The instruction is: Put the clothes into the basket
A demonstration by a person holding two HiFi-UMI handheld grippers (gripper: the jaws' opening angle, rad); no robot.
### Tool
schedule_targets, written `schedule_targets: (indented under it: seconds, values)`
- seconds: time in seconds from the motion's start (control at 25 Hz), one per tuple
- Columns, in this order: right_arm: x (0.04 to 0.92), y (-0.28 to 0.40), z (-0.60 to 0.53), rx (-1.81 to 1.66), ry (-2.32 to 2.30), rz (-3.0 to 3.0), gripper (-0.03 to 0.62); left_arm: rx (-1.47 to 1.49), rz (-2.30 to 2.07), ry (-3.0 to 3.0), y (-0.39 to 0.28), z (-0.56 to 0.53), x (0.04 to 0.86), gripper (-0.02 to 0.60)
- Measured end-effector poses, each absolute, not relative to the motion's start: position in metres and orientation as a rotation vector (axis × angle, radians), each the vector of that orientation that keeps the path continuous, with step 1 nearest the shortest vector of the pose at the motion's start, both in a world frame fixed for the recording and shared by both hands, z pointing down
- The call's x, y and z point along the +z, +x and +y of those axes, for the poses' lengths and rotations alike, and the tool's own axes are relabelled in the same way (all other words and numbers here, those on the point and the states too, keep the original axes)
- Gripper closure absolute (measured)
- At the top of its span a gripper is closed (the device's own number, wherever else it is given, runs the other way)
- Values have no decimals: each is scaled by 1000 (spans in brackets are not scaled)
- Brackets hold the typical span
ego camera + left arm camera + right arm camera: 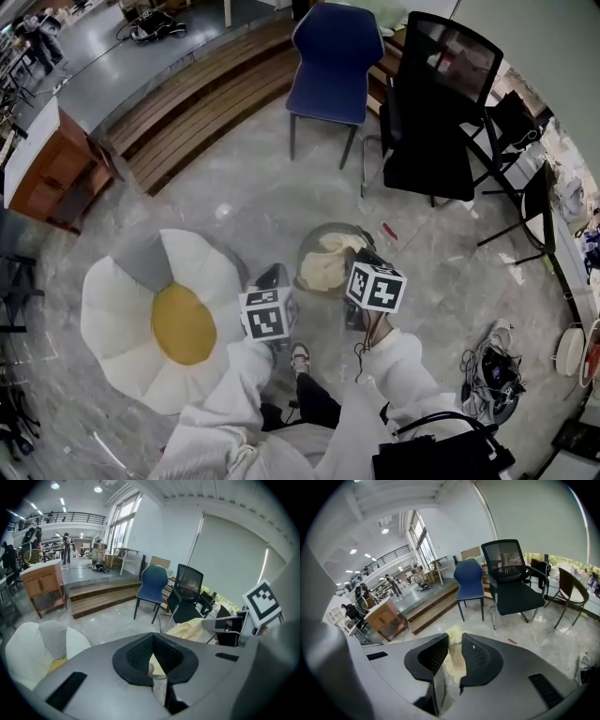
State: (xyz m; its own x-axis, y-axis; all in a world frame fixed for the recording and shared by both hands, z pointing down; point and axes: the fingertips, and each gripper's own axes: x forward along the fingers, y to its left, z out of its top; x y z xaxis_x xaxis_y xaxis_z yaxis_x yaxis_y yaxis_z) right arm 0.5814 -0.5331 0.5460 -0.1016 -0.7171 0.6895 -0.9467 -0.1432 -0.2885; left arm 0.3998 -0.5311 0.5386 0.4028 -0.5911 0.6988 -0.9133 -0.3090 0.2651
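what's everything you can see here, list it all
clothes: one heap, pale yellow, in basket
basket: one, clear, floor centre
cushion: one, white with yellow centre, floor left
chair: one, blue, behind basket
office chair: one, black, right of chair
cabinet: one, brown wood, far left
steps: one run, brown wood, back left
left gripper: one, grey, shut on clothes, at basket's left edge
right gripper: one, grey, shut on clothes, over basket

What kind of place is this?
Probably a big open office or lab hall: a black mesh office chair, a blue chair, a wooden stepped platform and a railed upper gallery.
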Motion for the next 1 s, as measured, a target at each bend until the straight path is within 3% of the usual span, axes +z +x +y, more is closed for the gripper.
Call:
schedule_targets:
  seconds: [0.2,1.0]
  values:
    - [566,595,-530,1125,1953,-1773,466,665,-1272,2009,397,-531,549,583]
    - [550,565,-542,1110,1922,-1826,464,613,-1367,1953,360,-538,534,583]
